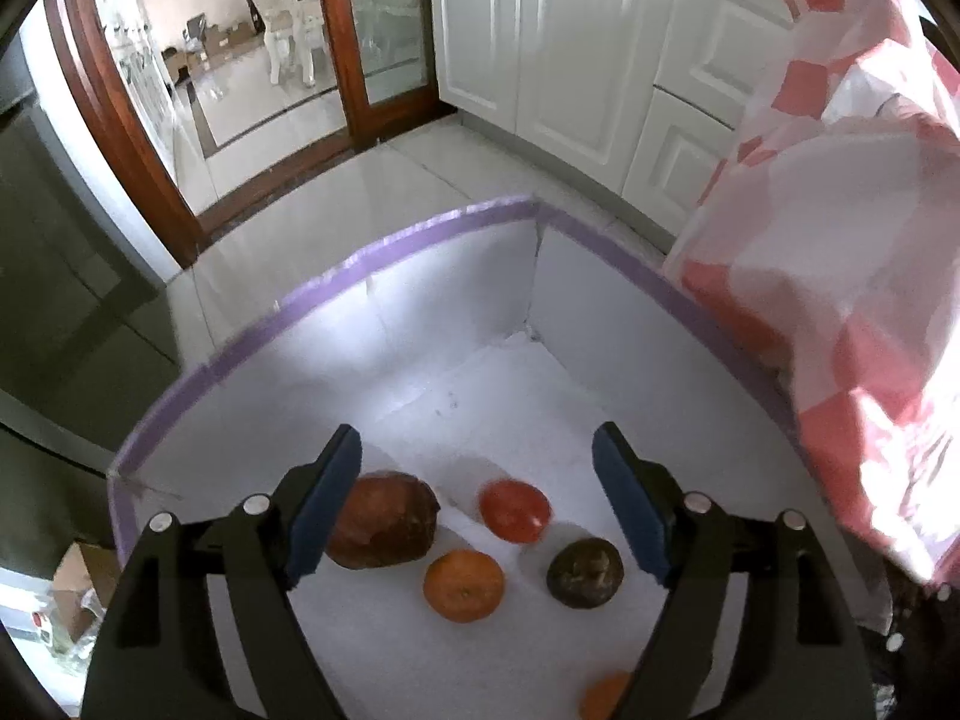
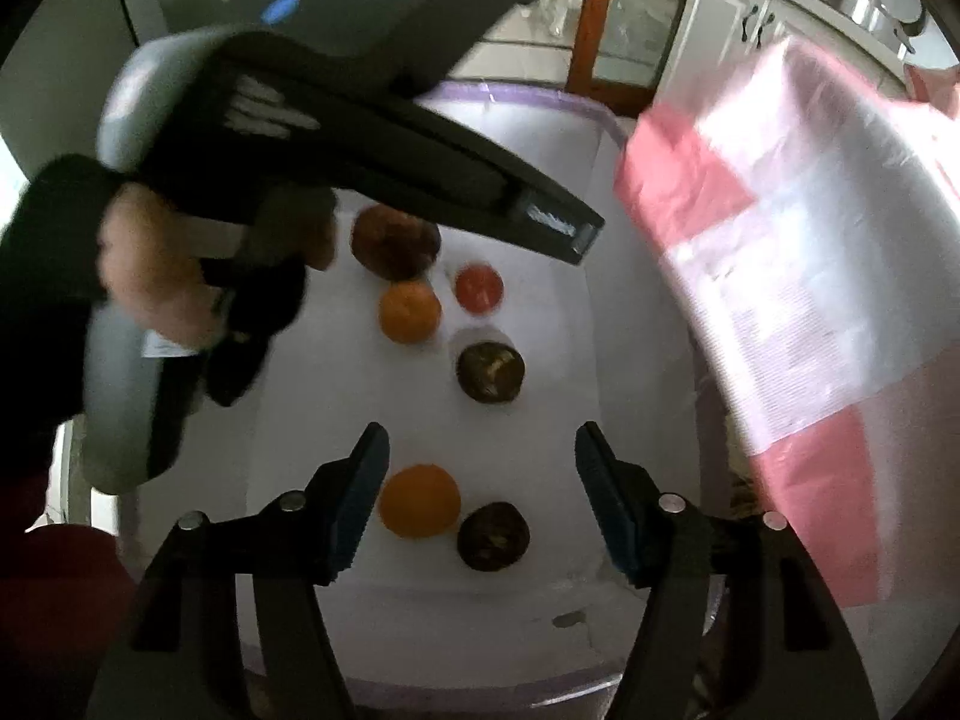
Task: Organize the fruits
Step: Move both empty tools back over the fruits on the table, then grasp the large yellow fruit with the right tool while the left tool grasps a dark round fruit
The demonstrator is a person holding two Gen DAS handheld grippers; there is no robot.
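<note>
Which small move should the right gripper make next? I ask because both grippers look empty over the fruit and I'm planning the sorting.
Probably lower the right gripper onto the near orange. Its jaws stand open with nothing between the pads, and that orange lies just below them on the white tray, beside a dark fruit. The left gripper is open too.

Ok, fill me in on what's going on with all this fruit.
A person holds a handheld gripper in each hand over a white box with purple edging. Six fruits lie loose on its floor: a big brownish fruit, a red one, two oranges and two dark round fruits. The left gripper and right gripper are both open above them, gripping nothing. A pink checked bag hangs at the right.
</note>
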